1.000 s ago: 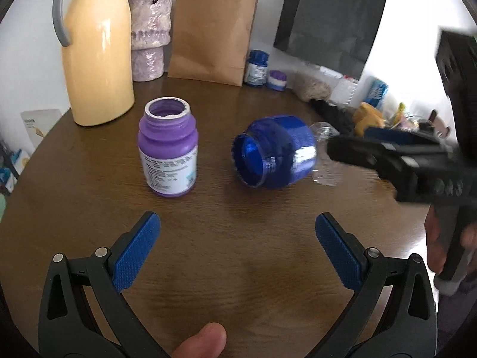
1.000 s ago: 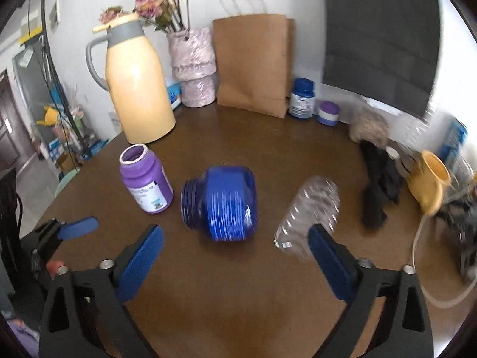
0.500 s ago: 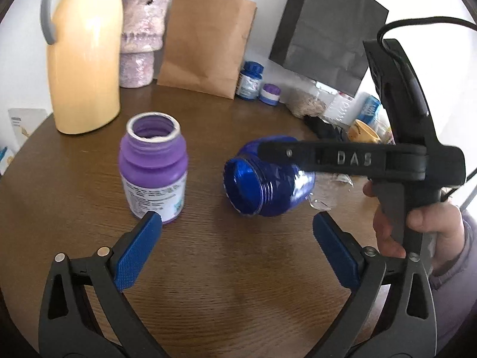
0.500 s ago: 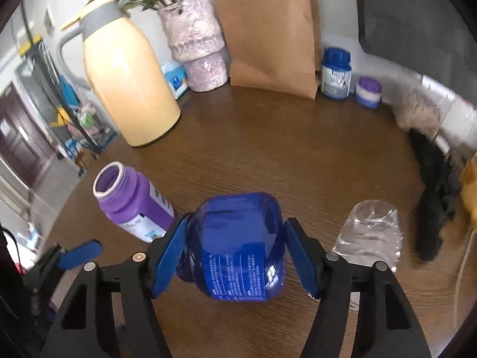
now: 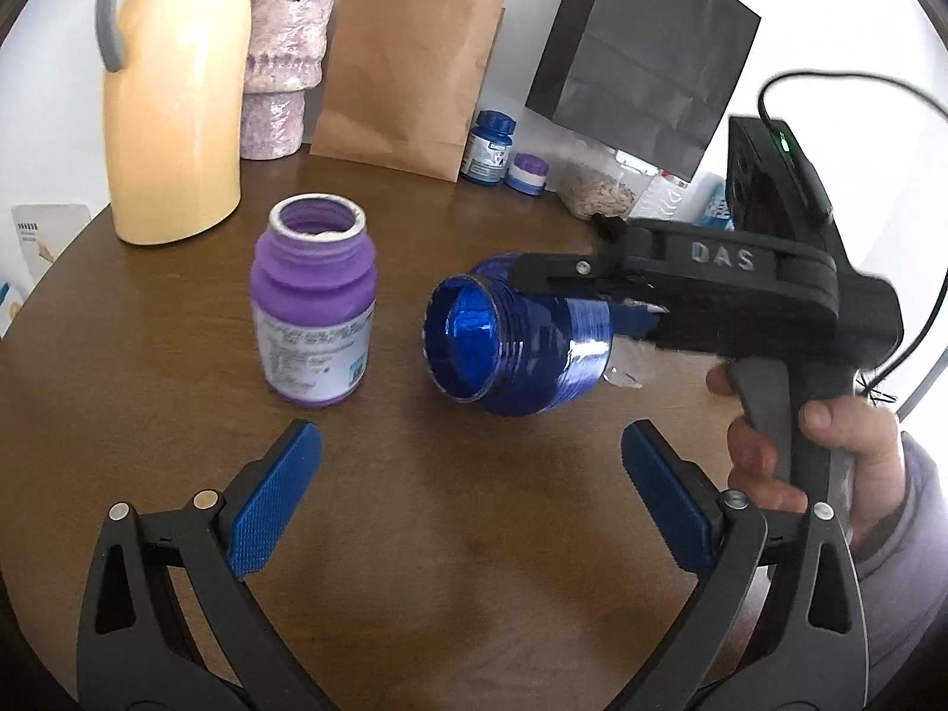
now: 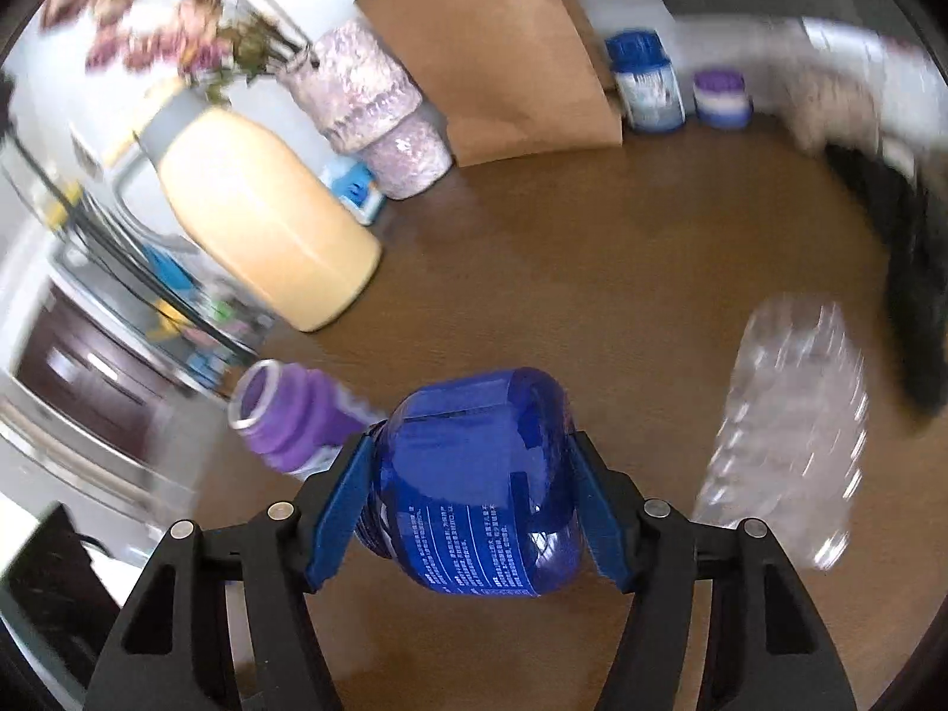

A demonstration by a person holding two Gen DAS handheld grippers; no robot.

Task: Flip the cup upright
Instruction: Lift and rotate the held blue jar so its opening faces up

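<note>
The blue translucent cup (image 5: 521,349) is a wide-mouthed jar on its side, its open mouth facing the left wrist camera. My right gripper (image 6: 474,503) is shut on the blue cup (image 6: 480,486), pads on both flanks, and holds it tilted just above the brown table. In the left wrist view the right gripper (image 5: 669,296) reaches in from the right. My left gripper (image 5: 468,492) is open and empty, low over the table in front of the cup.
An open purple jar (image 5: 314,308) stands upright left of the cup. A clear plastic bottle (image 6: 788,450) lies to its right. A yellow thermos (image 5: 178,95), pink vase (image 5: 278,65), brown paper bag (image 5: 409,71), black bag (image 5: 640,53) and small jars line the back.
My right gripper came in over the blue cup, shut on it and lifted and tilted it. The left gripper moved a little closer and stayed open.
</note>
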